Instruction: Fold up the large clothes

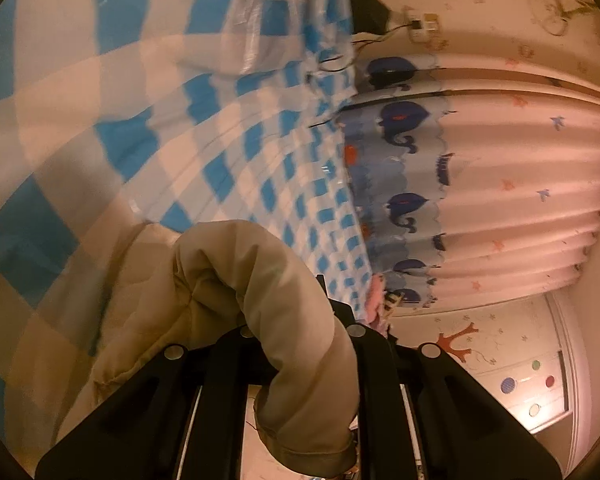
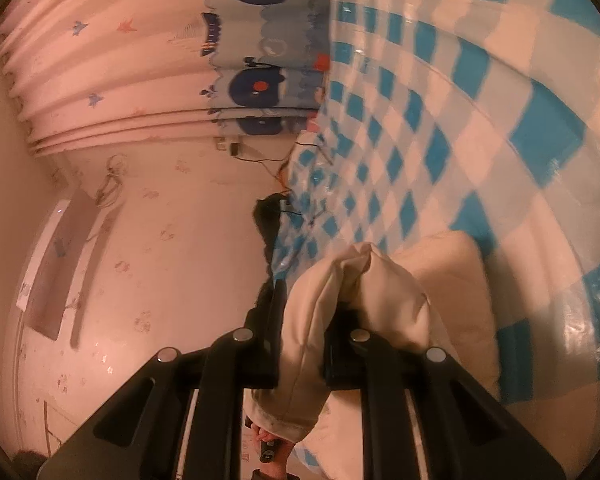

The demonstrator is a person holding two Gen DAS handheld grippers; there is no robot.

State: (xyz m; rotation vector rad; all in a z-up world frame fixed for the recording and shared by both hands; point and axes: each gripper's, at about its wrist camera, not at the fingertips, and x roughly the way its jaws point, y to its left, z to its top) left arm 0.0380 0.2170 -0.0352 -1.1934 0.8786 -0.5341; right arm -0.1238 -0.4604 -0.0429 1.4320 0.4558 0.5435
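My left gripper (image 1: pixel 300 320) has its fingers clenched on a bunched fold of the beige padded garment (image 1: pixel 236 304). My right gripper (image 2: pixel 302 344) likewise grips it, above the blue-and-white checkered sheet (image 1: pixel 228 152), near the whale-print curtain (image 1: pixel 480 184).

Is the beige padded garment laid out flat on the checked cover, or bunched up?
Bunched up. The beige padded garment humps over the left gripper, and the right gripper pinches a fold of it above the blue-and-white checked cover.
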